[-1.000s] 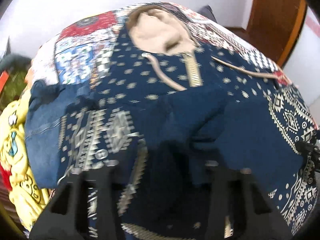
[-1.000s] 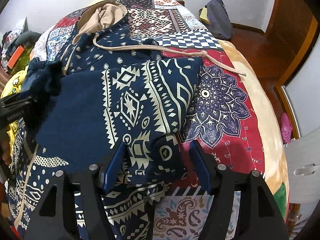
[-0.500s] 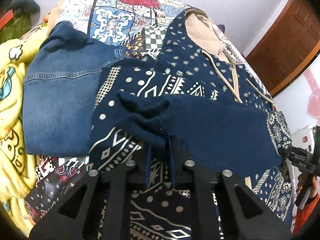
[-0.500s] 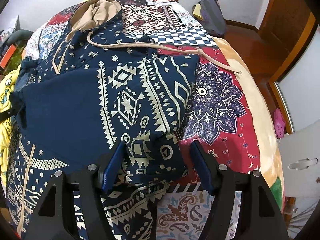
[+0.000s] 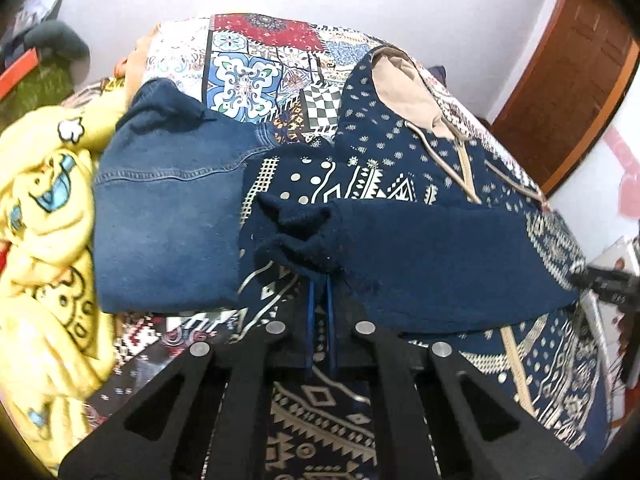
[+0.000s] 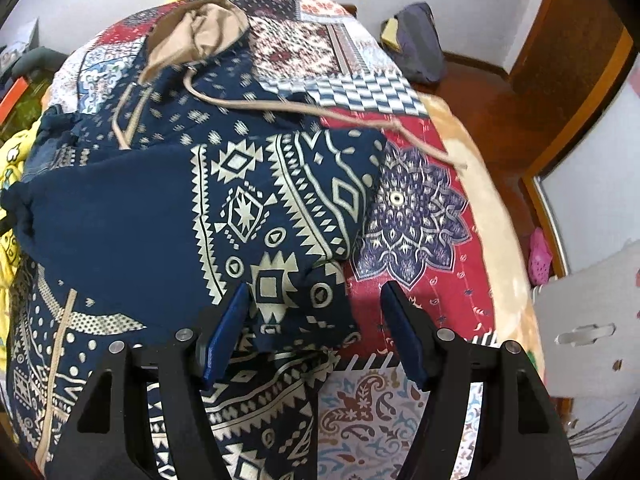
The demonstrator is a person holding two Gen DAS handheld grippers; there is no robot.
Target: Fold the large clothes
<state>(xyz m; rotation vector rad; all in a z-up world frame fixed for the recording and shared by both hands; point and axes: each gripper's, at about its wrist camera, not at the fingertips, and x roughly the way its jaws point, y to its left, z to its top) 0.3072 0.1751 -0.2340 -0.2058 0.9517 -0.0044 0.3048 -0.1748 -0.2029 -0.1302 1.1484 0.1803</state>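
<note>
Sleeve cuff [image 5: 296, 240] newly between closed fingers [image 5: 310, 300]

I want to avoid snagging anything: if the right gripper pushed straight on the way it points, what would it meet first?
Probably the patterned sleeve of the navy hoodie: a bunched fold sits between the right gripper's open jaws, with the bedspread beyond. Depth is hard to judge.

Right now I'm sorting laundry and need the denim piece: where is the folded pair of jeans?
In the left wrist view the jeans lie left of centre on the bed, between the yellow cartoon blanket and the patterned navy hoodie.
</note>
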